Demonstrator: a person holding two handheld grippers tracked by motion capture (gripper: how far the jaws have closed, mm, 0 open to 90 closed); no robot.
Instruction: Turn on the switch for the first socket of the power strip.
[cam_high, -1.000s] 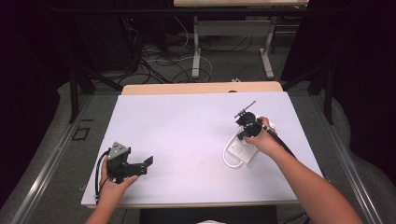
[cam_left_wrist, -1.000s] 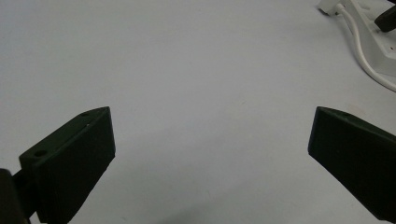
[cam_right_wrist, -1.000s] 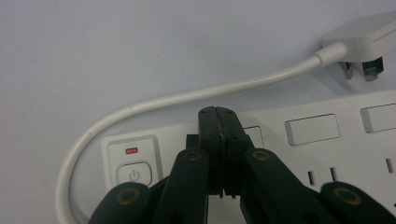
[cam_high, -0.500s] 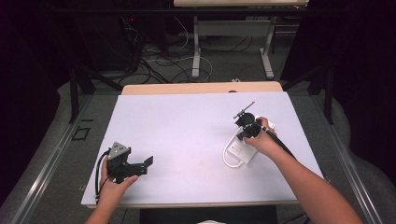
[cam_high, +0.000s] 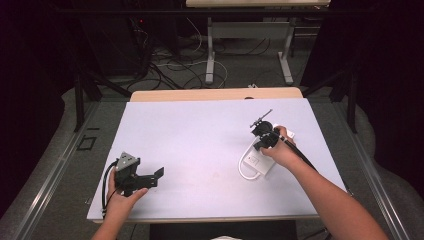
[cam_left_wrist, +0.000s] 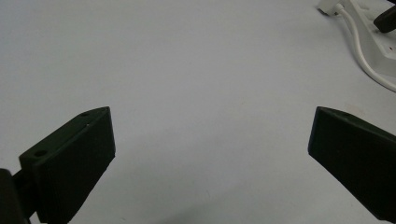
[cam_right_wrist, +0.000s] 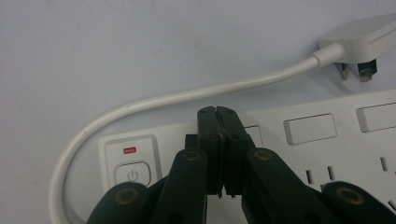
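Power strip, a white, smooth plastic bar of sockets, lies flat on the pale table at the person's right, its long axis running across the right gripper view. Directly over it hovers the right gripper, jaws pressed together on nothing, tips just beside the power button. Its rounded white cord loops to a three-pin plug. Well apart, the left gripper rests with jaws spread.

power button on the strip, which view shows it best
The right gripper view: the power button sits close and sharp, red light above it, beside the shut jaws. The high view shows the power strip small, button unreadable; the left gripper view catches just its edge.
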